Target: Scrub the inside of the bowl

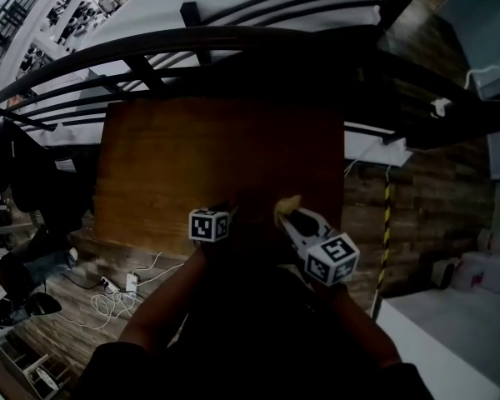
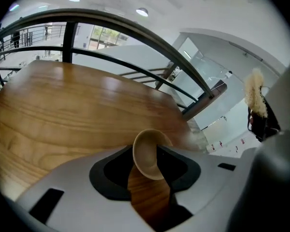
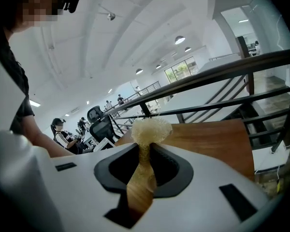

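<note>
The left gripper [image 2: 150,154] is closed on a small wooden bowl [image 2: 146,161], with its two jaws set wide on it. The bowl stands on its edge between the black pads, its hollow turned to the left of the left gripper view and its round back against the right pad. It is pale, smooth and thin-walled, with an even round rim, and it reaches a little past the jaw tips, above the wooden table [image 2: 63,110]. The table top is warm brown and glossy, and its grain shows clearly.

The right gripper [image 3: 145,153] is pinched on a yellowish scrubber [image 3: 151,129]. The scrubber is squeezed thin between the pads and opens into a fluffy tuft of coarse mesh beyond the tips. In the left gripper view this tuft is at the right, well apart from the bowl.
</note>
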Tool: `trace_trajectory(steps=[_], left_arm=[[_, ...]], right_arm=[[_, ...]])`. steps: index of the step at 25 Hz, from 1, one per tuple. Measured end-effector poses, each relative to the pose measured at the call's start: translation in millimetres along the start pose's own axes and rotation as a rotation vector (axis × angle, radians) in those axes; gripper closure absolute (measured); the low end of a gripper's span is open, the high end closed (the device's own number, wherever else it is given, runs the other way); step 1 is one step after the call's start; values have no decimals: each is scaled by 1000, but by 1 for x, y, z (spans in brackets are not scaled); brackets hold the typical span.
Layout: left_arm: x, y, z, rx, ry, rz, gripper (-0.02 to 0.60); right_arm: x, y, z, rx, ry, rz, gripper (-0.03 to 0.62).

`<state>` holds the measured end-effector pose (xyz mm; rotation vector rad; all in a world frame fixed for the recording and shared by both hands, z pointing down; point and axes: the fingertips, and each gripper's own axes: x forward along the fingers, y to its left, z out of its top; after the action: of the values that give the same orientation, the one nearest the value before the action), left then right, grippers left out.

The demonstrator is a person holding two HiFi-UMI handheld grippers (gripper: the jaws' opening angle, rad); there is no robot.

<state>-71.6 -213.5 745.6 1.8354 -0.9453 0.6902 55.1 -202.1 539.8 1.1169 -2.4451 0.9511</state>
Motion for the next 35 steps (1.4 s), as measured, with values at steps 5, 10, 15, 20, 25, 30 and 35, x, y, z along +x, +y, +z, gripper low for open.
trace_trajectory(steps=[5, 10, 15, 20, 25, 30, 35], left_arm=[[19, 15, -9, -37, 75, -23, 430], [31, 21, -12, -39, 124, -37, 445], [40, 22, -15, -27, 139, -55, 501], [44, 20, -14, -40, 142, -70, 561], [46, 23, -21, -48, 167, -58, 574], [39, 13, -13, -21, 136, -62, 575], [21, -14, 11, 45, 83, -64, 577]], right_arm=[[25, -1, -9, 11, 44, -25, 514], [38, -7, -16, 28, 67, -53, 514], [44, -11, -21, 41, 80, -69, 514], [50, -11, -24, 49, 89, -68, 514], [53, -9, -29, 52, 98, -66, 514], [53, -8, -32, 35, 120, -67, 514], [52, -10, -38, 4, 130, -58, 514]])
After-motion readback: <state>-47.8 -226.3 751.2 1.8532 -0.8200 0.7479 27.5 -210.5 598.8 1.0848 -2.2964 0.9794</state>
